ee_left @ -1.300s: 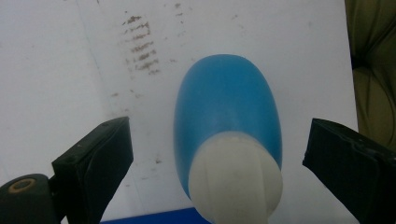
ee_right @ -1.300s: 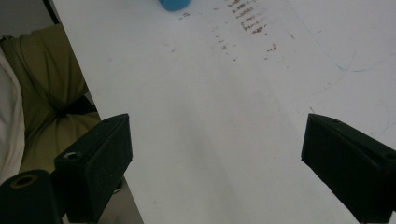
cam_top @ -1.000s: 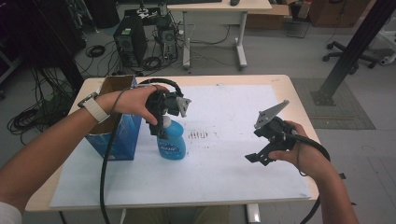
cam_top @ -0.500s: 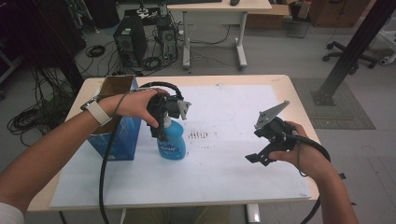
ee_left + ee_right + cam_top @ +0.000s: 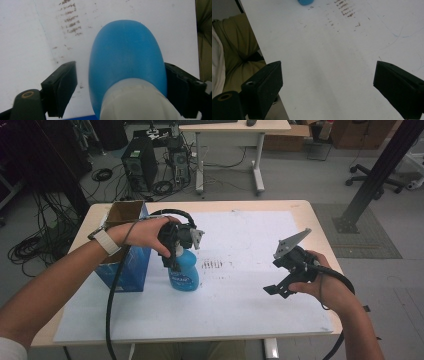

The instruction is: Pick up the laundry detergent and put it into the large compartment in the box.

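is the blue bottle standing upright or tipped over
Upright. In the high view the blue bottle stands on its base on the white sheet, white neck up, with the left claw open around its top.

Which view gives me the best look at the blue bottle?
The high view: the whole blue bottle stands upright beside the box. The left gripper view shows its top between open jaws; the right gripper view, a sliver.

Even overhead room light, white sheet [image 5: 235, 285] on the counter [image 5: 320, 227] bright without harsh glare, faint soft shadows, dim room corners behind, blue bottle [image 5: 126, 62] close and soft-focused, slightly grainy pictures.
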